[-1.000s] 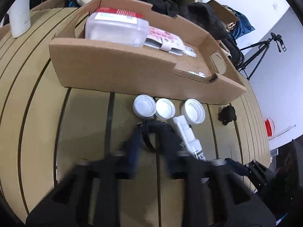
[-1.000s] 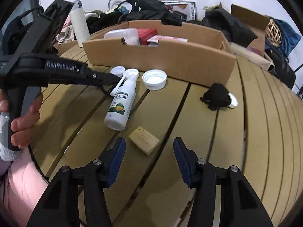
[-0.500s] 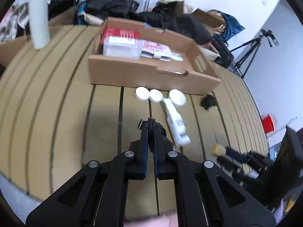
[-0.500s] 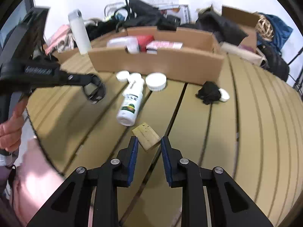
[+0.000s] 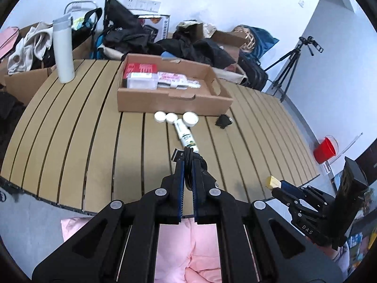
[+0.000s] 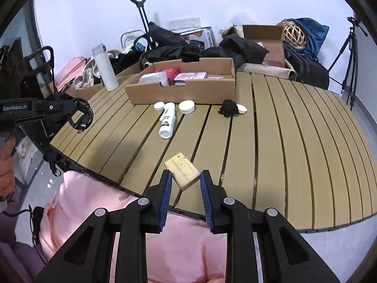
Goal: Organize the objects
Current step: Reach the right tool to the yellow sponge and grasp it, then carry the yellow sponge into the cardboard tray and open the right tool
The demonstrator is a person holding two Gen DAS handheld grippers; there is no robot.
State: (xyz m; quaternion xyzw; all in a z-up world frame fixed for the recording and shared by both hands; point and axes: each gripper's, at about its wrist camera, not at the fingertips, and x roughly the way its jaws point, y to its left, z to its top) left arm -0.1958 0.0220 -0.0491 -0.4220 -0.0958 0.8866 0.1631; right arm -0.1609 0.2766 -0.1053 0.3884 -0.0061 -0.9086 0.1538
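The left gripper clamped a coiled black USB cable and the right gripper pinched a tan block, both lifted off the slatted table. The cardboard box at 12 o'clock already held packets; a spray bottle, three white caps and a black lump lay just before it, unsorted

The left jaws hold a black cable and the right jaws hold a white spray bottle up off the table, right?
Not quite. The left gripper does pinch the coiled black cable, but the right gripper holds a tan rectangular block. The white spray bottle lies on its side on the slatted wooden table, untouched, as the right wrist view shows.
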